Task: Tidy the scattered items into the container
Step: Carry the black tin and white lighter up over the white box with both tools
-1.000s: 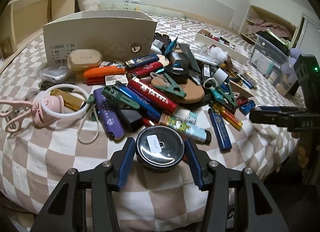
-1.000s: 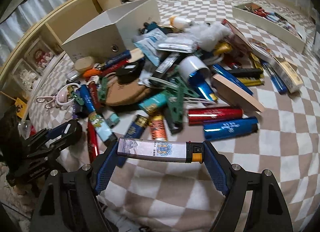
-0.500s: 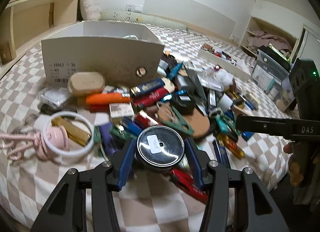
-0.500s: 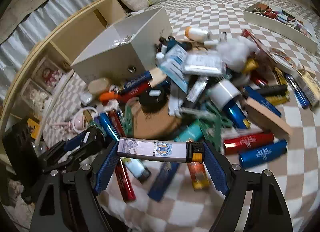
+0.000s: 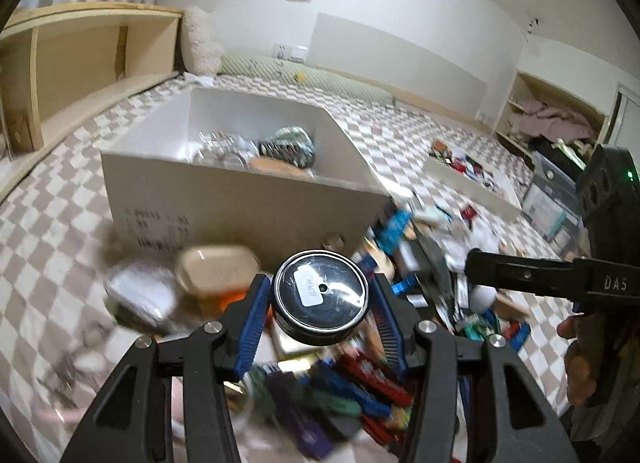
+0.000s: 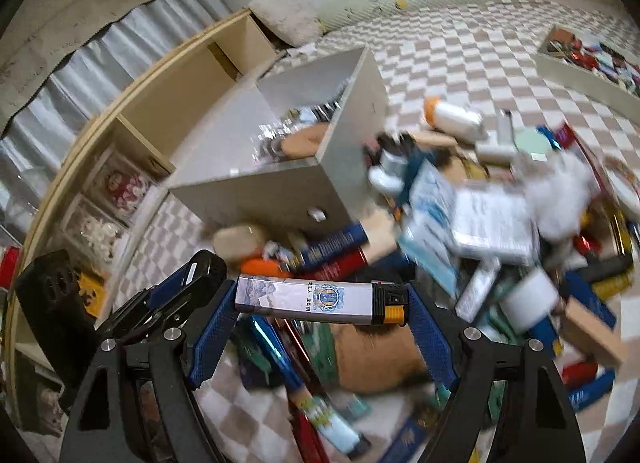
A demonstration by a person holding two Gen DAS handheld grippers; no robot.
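Observation:
A round black tin (image 5: 320, 299) with a white sticker on its glossy lid sits between the blue pads of my left gripper (image 5: 320, 309), which is shut on it, above the pile. My right gripper (image 6: 322, 305) is shut end to end on a long silver lighter (image 6: 320, 300) with an orange and black cap. The open white box (image 5: 240, 191) stands just beyond both, holding a few small items; its front wall (image 6: 280, 193) shows in the right wrist view too. Scattered lighters, clips and packets (image 6: 480, 231) cover the checked bedcover.
A second shallow white tray (image 5: 472, 179) with small items lies far right on the bed. Wooden shelving (image 5: 72, 63) runs along the left. The right gripper's arm (image 5: 552, 283) and a hand (image 5: 580, 359) reach in from the right of the left wrist view; the left gripper (image 6: 176, 295) shows lower left.
Both grippers have risen and moved toward the white box with the tin and the lighter still held. The box's inside has come into view.

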